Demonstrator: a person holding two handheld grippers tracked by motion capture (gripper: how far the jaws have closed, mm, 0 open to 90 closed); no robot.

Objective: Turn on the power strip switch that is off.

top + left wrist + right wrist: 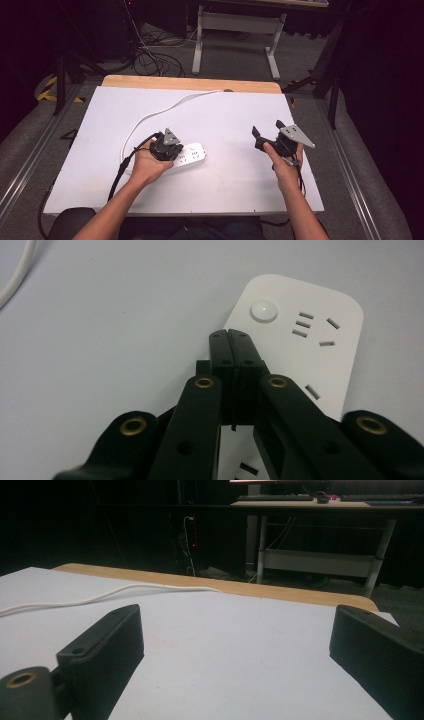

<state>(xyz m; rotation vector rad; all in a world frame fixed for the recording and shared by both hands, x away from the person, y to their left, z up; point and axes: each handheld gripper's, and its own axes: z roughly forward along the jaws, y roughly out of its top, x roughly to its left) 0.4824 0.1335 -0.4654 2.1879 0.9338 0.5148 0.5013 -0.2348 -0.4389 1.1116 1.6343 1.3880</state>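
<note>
A white power strip [194, 155] lies flat on the white table [230, 180], left of centre. My left gripper [170, 147] points down at the strip's left part, held by the person's left hand. In the left gripper view its jaws are shut tight together, tips [231, 337] at the strip's [305, 350] long edge, just short of the round button [264, 311]; nothing shows between them. My right gripper [267, 130] is held above the table at the right, open and empty. In the right gripper view its jaws [240, 645] stand wide apart over bare table.
The strip's white cable [150, 117] loops left and runs to the table's far wooden edge [190, 82]; it also crosses the right gripper view as a cable [100, 597]. Black gripper cables [120, 170] trail off the front. A desk frame [235, 35] stands beyond the table.
</note>
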